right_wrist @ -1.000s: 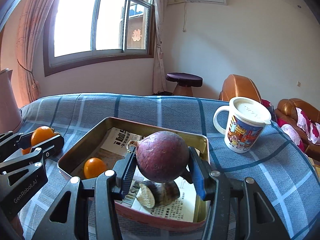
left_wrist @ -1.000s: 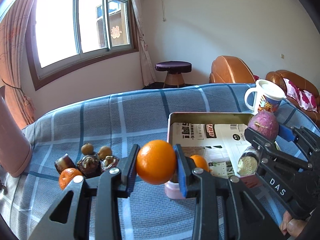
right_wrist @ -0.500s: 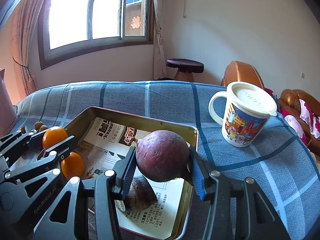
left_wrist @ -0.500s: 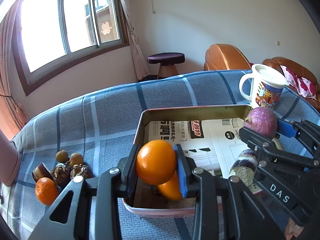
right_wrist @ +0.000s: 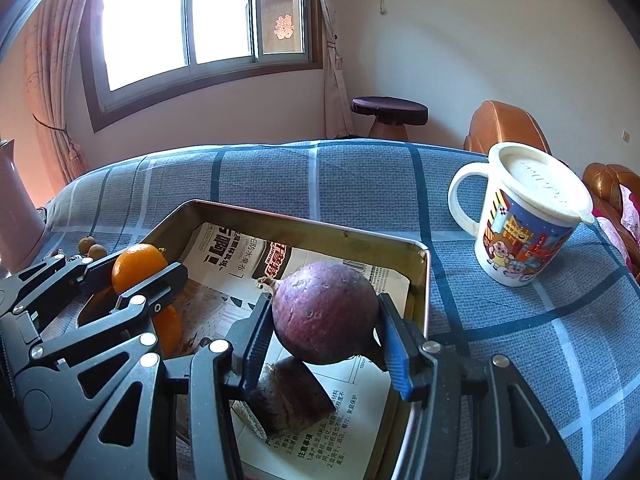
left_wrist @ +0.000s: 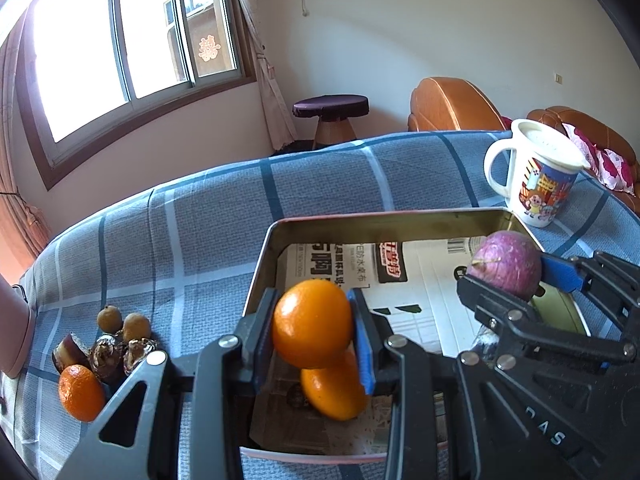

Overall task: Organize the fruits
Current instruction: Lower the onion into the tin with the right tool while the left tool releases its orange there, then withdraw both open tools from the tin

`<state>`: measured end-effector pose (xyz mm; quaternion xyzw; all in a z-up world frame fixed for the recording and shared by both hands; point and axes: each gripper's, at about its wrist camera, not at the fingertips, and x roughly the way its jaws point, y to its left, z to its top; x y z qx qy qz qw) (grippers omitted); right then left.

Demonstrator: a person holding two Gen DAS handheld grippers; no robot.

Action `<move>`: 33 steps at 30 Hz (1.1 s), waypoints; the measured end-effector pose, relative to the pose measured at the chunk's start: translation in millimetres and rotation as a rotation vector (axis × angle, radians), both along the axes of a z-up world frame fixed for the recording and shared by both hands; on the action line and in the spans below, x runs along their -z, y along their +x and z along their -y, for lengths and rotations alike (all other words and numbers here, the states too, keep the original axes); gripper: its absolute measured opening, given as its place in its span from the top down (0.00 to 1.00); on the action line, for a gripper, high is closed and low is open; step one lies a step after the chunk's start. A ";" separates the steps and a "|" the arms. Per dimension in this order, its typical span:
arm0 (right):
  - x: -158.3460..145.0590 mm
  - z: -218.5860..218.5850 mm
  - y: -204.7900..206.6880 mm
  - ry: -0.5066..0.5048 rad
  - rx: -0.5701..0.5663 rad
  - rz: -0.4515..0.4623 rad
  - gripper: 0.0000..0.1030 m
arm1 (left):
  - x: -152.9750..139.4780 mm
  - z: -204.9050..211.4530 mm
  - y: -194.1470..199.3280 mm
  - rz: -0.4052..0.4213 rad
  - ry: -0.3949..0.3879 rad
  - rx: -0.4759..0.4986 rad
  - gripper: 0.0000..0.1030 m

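My left gripper (left_wrist: 314, 330) is shut on an orange (left_wrist: 312, 323) and holds it above the near left corner of a metal tray (left_wrist: 264, 258) lined with newspaper. A second orange (left_wrist: 334, 394) lies in the tray under it. My right gripper (right_wrist: 325, 322) is shut on a round purple sweet potato (right_wrist: 325, 312) and holds it over the tray's right side (right_wrist: 420, 276). A cut piece of purple root (right_wrist: 286, 394) lies in the tray below it. Each gripper shows in the other's view: the right gripper (left_wrist: 508, 280), the left gripper (right_wrist: 138, 266).
Left of the tray on the blue plaid cloth lies a pile: an orange (left_wrist: 81, 392), small brown fruits (left_wrist: 122, 322), dark pieces (left_wrist: 104, 356). A lidded cartoon mug (right_wrist: 528, 216) stands right of the tray. A pink jug (right_wrist: 14, 208) stands far left.
Both grippers have moved forward and right over the tray with their fruits still held. The tray and mug look nearer and the loose pile has slid left.
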<state>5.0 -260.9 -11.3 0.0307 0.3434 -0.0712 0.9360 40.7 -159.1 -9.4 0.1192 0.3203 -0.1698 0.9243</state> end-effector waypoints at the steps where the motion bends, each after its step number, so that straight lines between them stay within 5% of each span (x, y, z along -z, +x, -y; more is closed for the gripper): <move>1: -0.6 0.0 -0.9 0.004 -0.002 0.005 0.49 | 0.0 -0.5 0.2 -0.001 -0.002 -0.002 0.64; 5: -2.9 1.8 -3.7 0.015 0.002 0.027 0.46 | -2.2 -3.5 -1.7 0.016 -0.011 -0.014 0.61; 15: -10.0 12.7 -12.5 0.085 0.016 0.073 0.43 | -14.3 -17.1 -16.1 0.136 -0.013 -0.081 0.24; 21: -16.7 14.4 -19.0 0.088 0.032 0.119 0.19 | -23.6 -36.8 -17.4 0.176 -0.040 -0.176 0.00; 22: -17.8 12.6 -19.4 0.083 0.029 0.123 0.13 | -24.9 -40.1 -18.1 0.187 -0.045 -0.191 0.00; 33: -21.1 0.2 -25.4 -0.017 0.041 0.169 0.12 | -27.0 -68.6 -29.3 0.225 -0.043 -0.253 0.00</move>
